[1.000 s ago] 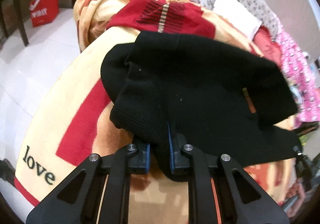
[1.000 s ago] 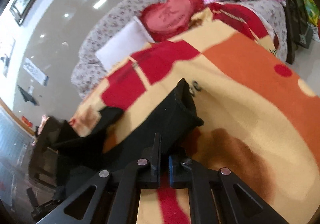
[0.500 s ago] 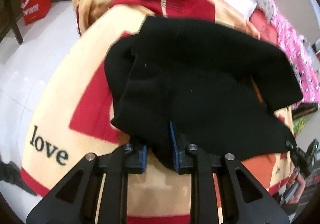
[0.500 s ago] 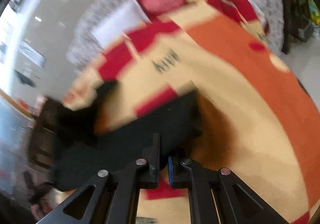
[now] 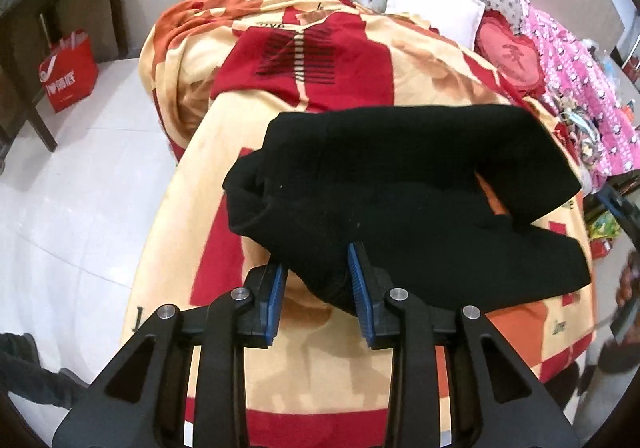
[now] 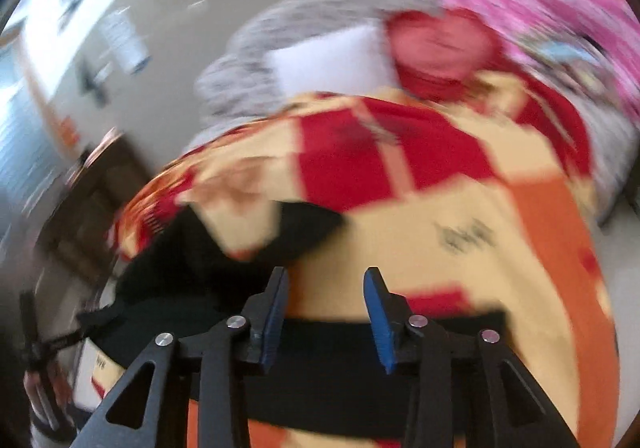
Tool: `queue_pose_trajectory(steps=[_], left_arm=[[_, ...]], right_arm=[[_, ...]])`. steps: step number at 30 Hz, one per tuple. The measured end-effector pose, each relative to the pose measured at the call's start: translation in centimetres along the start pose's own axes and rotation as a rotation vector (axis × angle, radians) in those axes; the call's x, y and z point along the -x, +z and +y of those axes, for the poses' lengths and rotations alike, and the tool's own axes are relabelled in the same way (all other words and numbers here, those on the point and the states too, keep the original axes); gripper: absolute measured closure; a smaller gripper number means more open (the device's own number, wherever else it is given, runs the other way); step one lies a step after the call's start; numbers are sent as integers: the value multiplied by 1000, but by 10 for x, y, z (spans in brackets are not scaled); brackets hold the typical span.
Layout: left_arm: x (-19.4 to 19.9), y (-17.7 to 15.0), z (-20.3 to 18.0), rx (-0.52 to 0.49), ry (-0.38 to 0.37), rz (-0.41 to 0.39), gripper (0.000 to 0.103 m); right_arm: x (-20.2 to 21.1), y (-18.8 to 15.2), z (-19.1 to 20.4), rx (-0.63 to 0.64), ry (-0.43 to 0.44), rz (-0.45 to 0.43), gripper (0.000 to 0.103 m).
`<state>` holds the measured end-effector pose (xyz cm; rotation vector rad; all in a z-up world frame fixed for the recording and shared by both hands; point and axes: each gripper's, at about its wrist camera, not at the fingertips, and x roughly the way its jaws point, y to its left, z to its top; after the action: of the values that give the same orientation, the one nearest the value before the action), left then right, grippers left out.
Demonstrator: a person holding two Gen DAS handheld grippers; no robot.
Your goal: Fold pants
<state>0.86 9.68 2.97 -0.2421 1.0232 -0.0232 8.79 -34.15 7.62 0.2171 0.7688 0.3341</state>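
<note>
The black pants (image 5: pixel 400 192) lie folded over on the red, orange and cream blanket (image 5: pixel 208 184) that covers the bed. My left gripper (image 5: pixel 316 280) is open, its blue pads on either side of the near corner of the pants without pinching it. In the blurred right wrist view, my right gripper (image 6: pixel 326 304) is open and empty above the blanket (image 6: pixel 500 256), with the pants (image 6: pixel 208 268) lying to its left and a black band of them below the fingers.
A white pillow (image 5: pixel 432 8), a red heart cushion (image 5: pixel 512 60) and pink bedding (image 5: pixel 580 80) lie at the far end of the bed. A red bag (image 5: pixel 68 72) and a dark table (image 5: pixel 52 0) stand on the white floor at left.
Both grippers were shut on the pants and have opened, letting the cloth go. The right gripper has lifted and swung away from its end of the pants.
</note>
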Motion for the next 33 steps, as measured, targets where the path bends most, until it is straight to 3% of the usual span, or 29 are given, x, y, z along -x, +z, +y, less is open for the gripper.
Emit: queue_pose_trajectory(steps=[3, 6, 8, 9, 10, 12, 15, 16, 17, 19, 21, 23, 26, 30, 33], left_arm=[[13, 2, 8, 9, -23, -2, 73], [29, -1, 15, 4, 33, -36, 73], [34, -1, 18, 0, 42, -55, 64], [34, 0, 18, 4, 32, -60, 52], [31, 3, 17, 7, 18, -65, 47], [20, 8, 12, 7, -2, -61, 47], [-13, 17, -1, -18, -35, -48, 47], [-26, 20, -3, -13, -22, -36, 47], [-37, 23, -3, -7, -5, -24, 47], [-66, 27, -1, 12, 39, 8, 47], [-88, 28, 11, 56, 62, 66, 47], [-86, 26, 21, 90, 40, 51, 47], [-71, 23, 36, 123, 34, 22, 47], [-57, 20, 53, 165, 41, 4, 47], [-53, 16, 56, 166, 40, 6, 47]], right_arm=[[-37, 22, 42, 109, 47, 39, 61], [-72, 36, 67, 158, 78, 87, 61], [-97, 45, 81, 188, 89, 122, 61], [-107, 46, 84, 201, 88, 136, 61], [-118, 49, 87, 214, 80, 150, 60], [-138, 49, 89, 225, 68, 193, 60], [-164, 48, 86, 201, 118, 277, 60], [-164, 46, 89, 204, 125, 272, 65], [-161, 46, 94, 221, 129, 235, 79], [-144, 42, 107, 276, 141, 155, 90], [-121, 29, 127, 361, 203, 111, 91], [-97, 1, 150, 493, 255, 112, 91], [-81, -56, 167, 661, 300, 208, 91], [-94, -121, 156, 694, 317, 427, 91], [-91, -136, 143, 644, 315, 457, 91]])
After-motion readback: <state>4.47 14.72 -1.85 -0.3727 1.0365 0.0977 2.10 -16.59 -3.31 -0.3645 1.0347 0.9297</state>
